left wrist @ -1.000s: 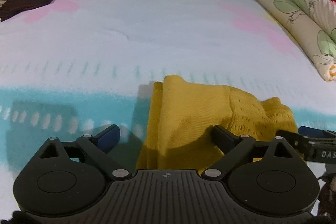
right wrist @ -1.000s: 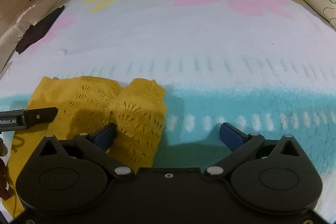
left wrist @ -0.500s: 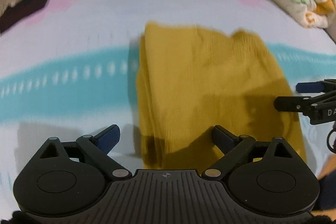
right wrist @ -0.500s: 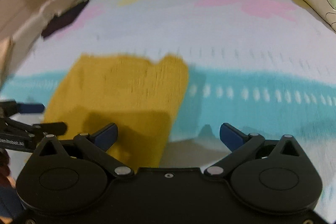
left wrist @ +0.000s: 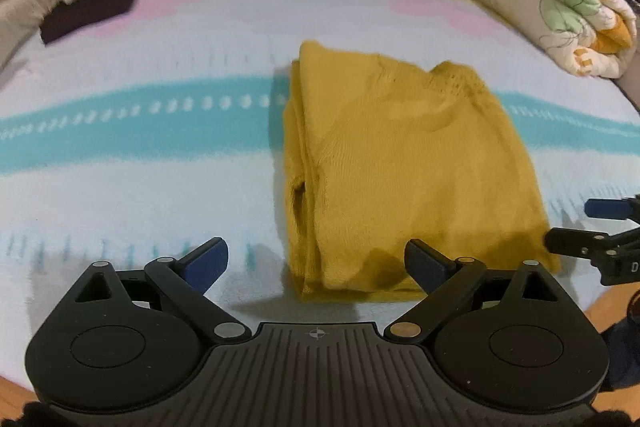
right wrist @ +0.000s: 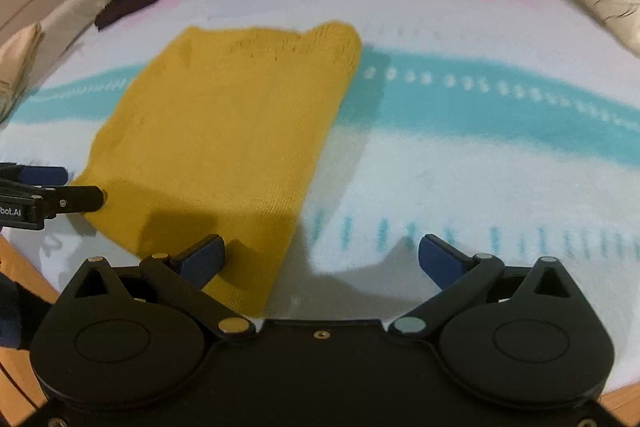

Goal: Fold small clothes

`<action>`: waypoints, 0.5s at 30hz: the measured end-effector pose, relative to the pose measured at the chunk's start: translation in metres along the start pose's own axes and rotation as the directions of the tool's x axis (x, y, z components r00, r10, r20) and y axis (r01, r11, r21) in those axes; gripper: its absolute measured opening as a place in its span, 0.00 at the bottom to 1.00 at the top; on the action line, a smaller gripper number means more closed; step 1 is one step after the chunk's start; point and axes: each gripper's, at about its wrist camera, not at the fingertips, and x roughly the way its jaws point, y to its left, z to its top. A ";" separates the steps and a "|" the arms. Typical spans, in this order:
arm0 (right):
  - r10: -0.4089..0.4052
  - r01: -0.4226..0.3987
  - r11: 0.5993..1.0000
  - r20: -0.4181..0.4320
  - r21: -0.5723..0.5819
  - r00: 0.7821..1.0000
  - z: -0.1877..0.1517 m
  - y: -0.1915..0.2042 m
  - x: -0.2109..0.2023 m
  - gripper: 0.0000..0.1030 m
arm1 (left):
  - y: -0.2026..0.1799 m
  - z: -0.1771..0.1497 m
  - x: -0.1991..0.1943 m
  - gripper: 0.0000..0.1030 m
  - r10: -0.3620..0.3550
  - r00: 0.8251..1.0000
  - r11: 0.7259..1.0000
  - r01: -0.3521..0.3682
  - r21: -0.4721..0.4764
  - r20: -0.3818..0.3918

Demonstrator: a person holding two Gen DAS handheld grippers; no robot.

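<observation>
Dark garment (left wrist: 90,9): far left on my left-wrist feed, a dark folded cloth lying flat at the far edge of the blanket; I can't make out more than its colour.
Blanket (left wrist: 120,187): pale, fleecy, with a teal band, pink patches and a yellow flower print; it carries everything I see.
Left gripper (left wrist: 316,259): I have its fingers spread wide and holding nothing; the blue pads hang just short of the near edge of the yellow garment, and I can't tell whether they touch it.
Yellow garment (left wrist: 400,163): folded into a thick rectangle lying flat across the teal band, layered edges stacked along its left side, a lacy knit patch at the far right corner.
Right gripper (right wrist: 320,259): on my right-wrist feed its fingers are also wide apart and empty; the left pad sits over the garment's near right corner, the right pad over bare blanket.
Quilt (left wrist: 560,11): rolled floral bedding along the far right edge of the bed, cut off by the frame.
Containers: I see no bin or basket in either feed.
Hard to read: both feeds are blurred; the far wall and the red items behind the quilt stay unclear. Each gripper shows in the other feed only as a clipped tip.
</observation>
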 end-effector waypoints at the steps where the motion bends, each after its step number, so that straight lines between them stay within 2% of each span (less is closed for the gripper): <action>1: -0.013 0.013 1.000 0.021 0.000 1.000 -0.002 0.002 -0.004 1.00 | -0.003 -0.002 -0.004 0.93 0.004 1.000 1.000 -0.004 0.005 0.017; 7: -0.002 -0.003 0.999 0.127 0.043 0.992 -0.016 0.008 -0.025 1.00 | -0.017 -0.012 -0.021 0.93 0.017 0.996 0.999 -0.019 0.027 0.087; 15: -0.017 -0.006 0.994 0.201 0.109 0.979 -0.029 0.016 -0.041 1.00 | -0.026 -0.022 -0.028 0.93 0.026 0.994 1.000 -0.026 0.006 0.108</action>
